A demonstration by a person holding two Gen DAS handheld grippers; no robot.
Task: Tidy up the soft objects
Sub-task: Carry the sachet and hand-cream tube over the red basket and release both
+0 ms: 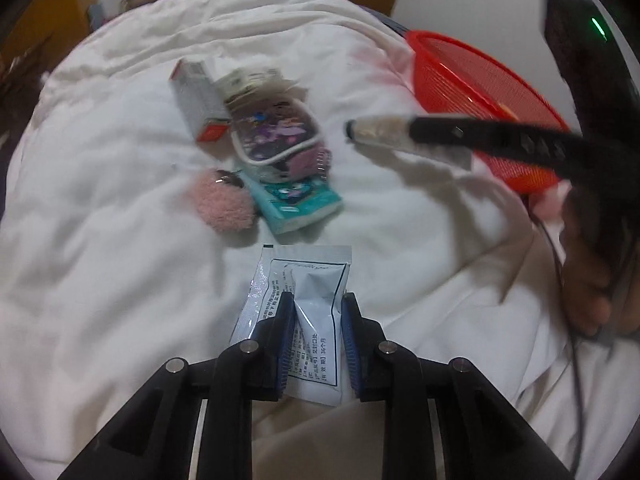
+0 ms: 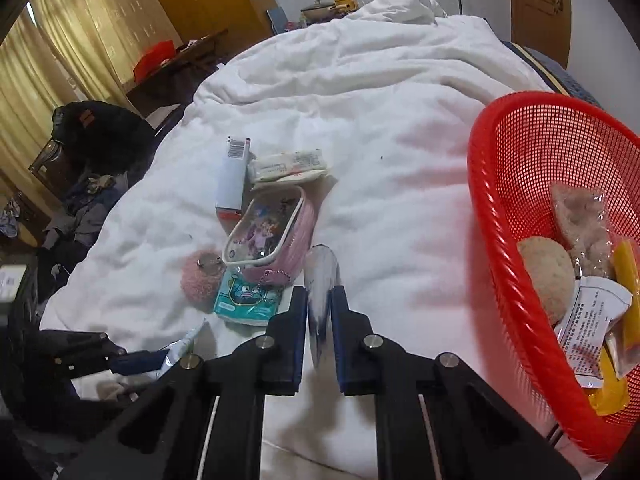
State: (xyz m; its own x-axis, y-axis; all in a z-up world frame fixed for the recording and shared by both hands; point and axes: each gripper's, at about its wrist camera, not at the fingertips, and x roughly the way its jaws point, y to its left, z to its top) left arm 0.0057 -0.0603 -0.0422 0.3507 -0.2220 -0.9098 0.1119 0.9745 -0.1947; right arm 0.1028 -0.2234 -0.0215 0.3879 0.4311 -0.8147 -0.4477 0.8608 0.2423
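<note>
A white sachet (image 1: pixel 316 280) with printed text is pinched between the blue pads of my left gripper (image 1: pixel 318 312), which is shut on it just above the white duvet (image 1: pixel 120 240). The right gripper (image 2: pixel 319 296) is shut on a thin clear plastic packet (image 2: pixel 320 268), seen edge-on. In the left wrist view that packet (image 1: pixel 376 130) sticks out of the right gripper (image 1: pixel 416 130) beside the red mesh basket (image 1: pixel 440 40). The left gripper (image 2: pixel 160 358) with its sachet (image 2: pixel 184 344) shows low on the left in the right wrist view.
On the duvet lie a pink pouch (image 2: pixel 276 228), a pink fluffy ball (image 2: pixel 198 280), a teal tissue pack (image 2: pixel 248 304), a white box (image 2: pixel 232 176) and a white tissue pack (image 2: pixel 288 166). The red basket (image 2: pixel 480 208) at the right holds a beige ball (image 2: pixel 546 276) and several packets. Clutter lies beyond the bed's left edge.
</note>
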